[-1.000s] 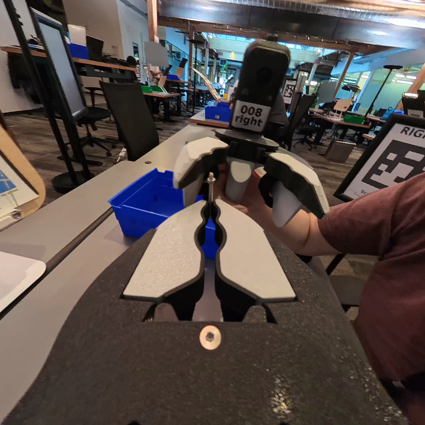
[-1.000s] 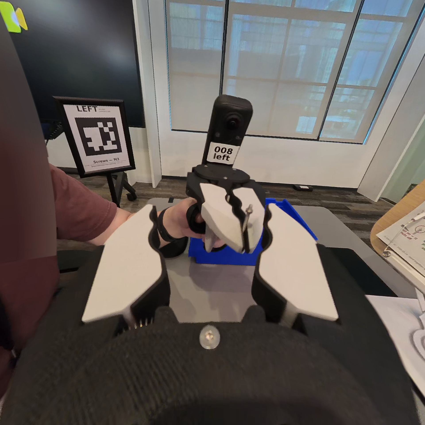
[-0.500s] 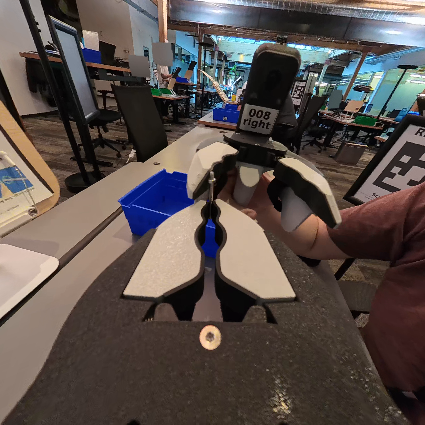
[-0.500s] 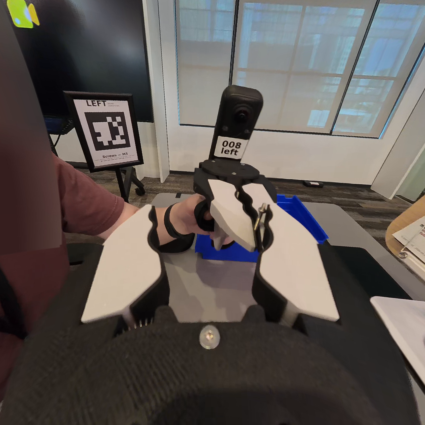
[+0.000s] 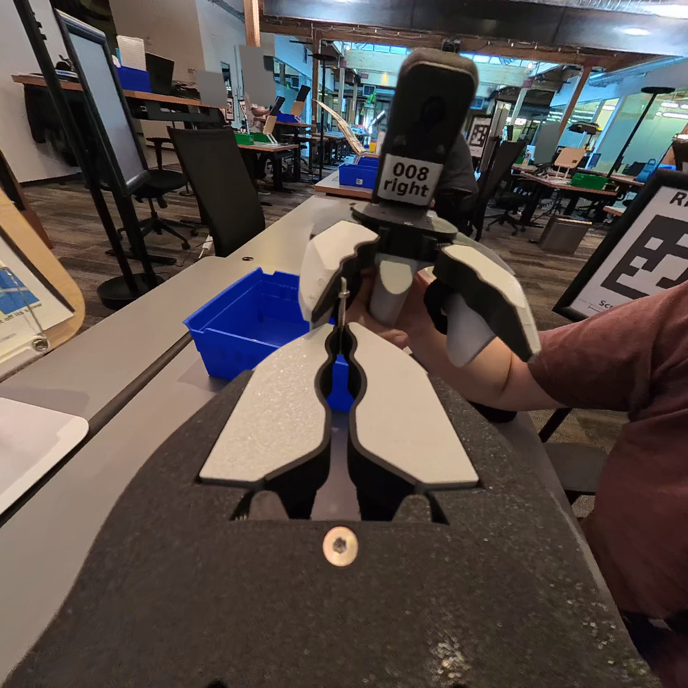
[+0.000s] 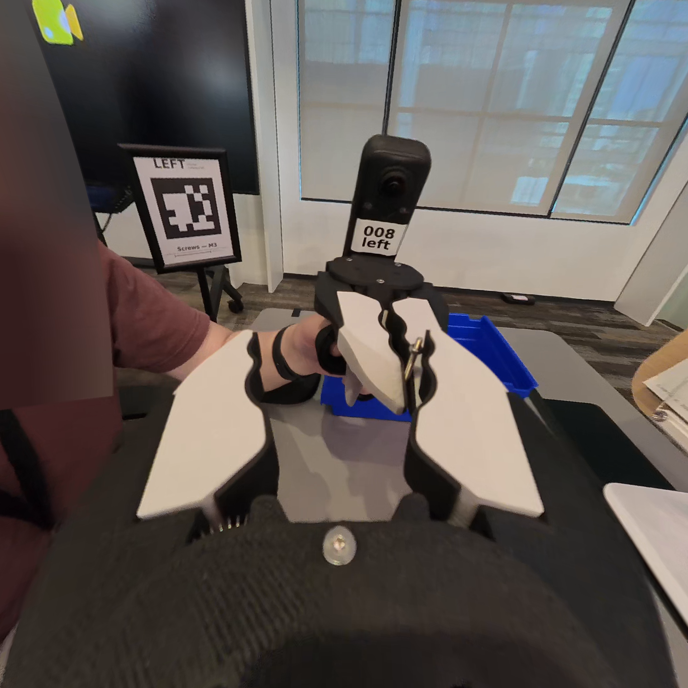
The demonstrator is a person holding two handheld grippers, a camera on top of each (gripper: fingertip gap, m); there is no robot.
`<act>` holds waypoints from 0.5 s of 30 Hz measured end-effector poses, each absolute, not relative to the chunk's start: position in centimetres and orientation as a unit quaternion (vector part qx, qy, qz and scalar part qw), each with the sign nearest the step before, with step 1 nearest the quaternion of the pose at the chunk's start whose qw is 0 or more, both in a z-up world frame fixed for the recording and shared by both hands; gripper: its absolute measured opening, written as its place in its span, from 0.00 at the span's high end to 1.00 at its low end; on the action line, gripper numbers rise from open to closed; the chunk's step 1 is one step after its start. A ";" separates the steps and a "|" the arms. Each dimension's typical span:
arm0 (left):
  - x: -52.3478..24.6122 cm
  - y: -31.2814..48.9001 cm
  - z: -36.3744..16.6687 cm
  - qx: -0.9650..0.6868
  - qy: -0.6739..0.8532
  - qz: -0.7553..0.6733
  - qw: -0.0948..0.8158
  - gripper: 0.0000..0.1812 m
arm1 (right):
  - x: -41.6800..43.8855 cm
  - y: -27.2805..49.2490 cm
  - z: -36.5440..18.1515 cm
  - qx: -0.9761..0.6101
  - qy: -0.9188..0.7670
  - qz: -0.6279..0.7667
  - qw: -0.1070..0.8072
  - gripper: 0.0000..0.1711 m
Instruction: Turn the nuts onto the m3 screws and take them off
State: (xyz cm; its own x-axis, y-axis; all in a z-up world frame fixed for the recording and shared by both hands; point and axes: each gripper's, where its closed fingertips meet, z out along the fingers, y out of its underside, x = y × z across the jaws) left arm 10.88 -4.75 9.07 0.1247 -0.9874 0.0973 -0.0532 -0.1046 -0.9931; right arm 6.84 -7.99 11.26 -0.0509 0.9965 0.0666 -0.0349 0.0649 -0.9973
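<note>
The m3 screw [image 5: 343,316] stands upright, its lower shank pinched in the tips of the clenched left gripper [image 5: 341,337]. Its nut [image 5: 343,293] sits near the top — beside the right gripper [image 6: 413,372], whose jaws gape around it without gripping.

Counted at the blue bin [image 5: 253,327]: 1 bin on the table [image 5: 93,368], 2 grippers above it, left gripper [image 5: 340,335] and right gripper [image 6: 340,366], 1 screw [image 5: 343,312] with 1 nut [image 5: 343,295], 2 framed marker signs [image 6: 186,212] behind.
</note>
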 end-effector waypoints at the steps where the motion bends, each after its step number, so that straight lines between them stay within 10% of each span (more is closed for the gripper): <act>1: 10.6 -4.5 9.3 -0.570 0.450 -0.481 0.492 0.99 | 6.9 -7.8 11.3 -0.462 -0.521 0.496 0.518 0.51; 15: 10.8 -5.2 9.5 -0.560 0.454 -0.499 0.481 0.99 | 8.2 -4.8 11.5 -0.493 -0.439 0.568 0.492 0.98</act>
State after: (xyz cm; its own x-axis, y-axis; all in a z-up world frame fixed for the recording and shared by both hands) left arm 10.82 -5.20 9.49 0.0892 -0.9886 0.1216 -0.0281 -0.1245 -0.9918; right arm 8.23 -4.82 11.47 -0.0303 0.9913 -0.1280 -0.1272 -0.1308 -0.9832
